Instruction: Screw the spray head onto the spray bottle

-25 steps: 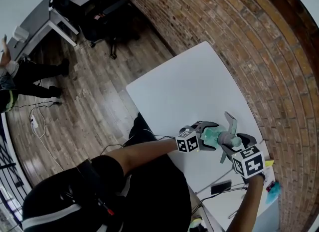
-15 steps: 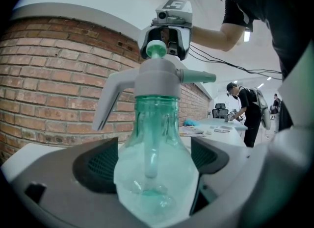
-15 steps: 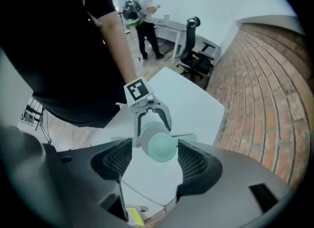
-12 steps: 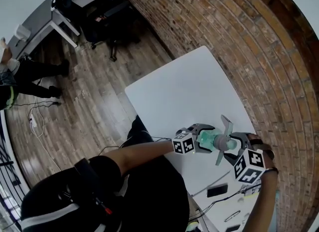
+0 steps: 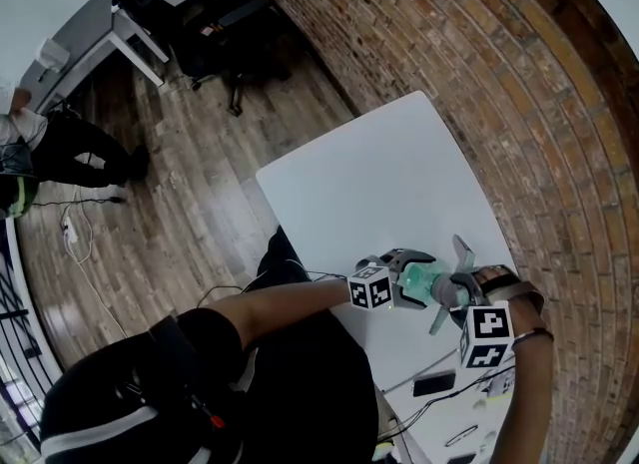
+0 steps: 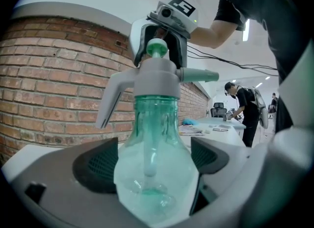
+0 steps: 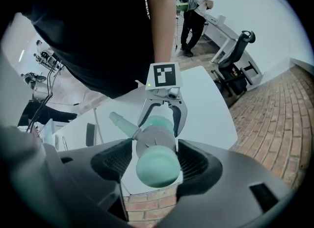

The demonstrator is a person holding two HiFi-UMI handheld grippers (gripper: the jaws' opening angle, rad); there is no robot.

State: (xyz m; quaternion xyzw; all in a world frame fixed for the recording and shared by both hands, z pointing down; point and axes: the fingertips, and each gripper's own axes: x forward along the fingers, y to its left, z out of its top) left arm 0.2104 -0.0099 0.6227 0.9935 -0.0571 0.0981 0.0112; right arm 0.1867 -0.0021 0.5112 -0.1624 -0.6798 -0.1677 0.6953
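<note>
A translucent green spray bottle [image 5: 419,279] is held over the near edge of the white table [image 5: 379,183]. My left gripper [image 5: 401,286] is shut on its round body [image 6: 157,163]. The grey spray head [image 6: 156,77] sits on the bottle's neck, its trigger lever [image 6: 108,102] hanging left and its nozzle [image 6: 198,75] pointing right. My right gripper [image 5: 467,294] faces the left one and is shut on the spray head [image 7: 154,143], with the green cap [image 7: 157,169] between its pads. In the right gripper view, the left gripper [image 7: 163,110] is behind the head.
A brick wall [image 5: 499,103] runs along the table's far side. A black phone [image 5: 432,383] and cables lie on the neighbouring desk at the bottom right. Office chairs [image 5: 215,13] and a desk stand across the wooden floor. A person [image 5: 20,153] is at the far left.
My right gripper has turned on the spray head and its marker cube has swung nearer to me. The lever has tilted a little. The left gripper keeps the bottle nearly still.
</note>
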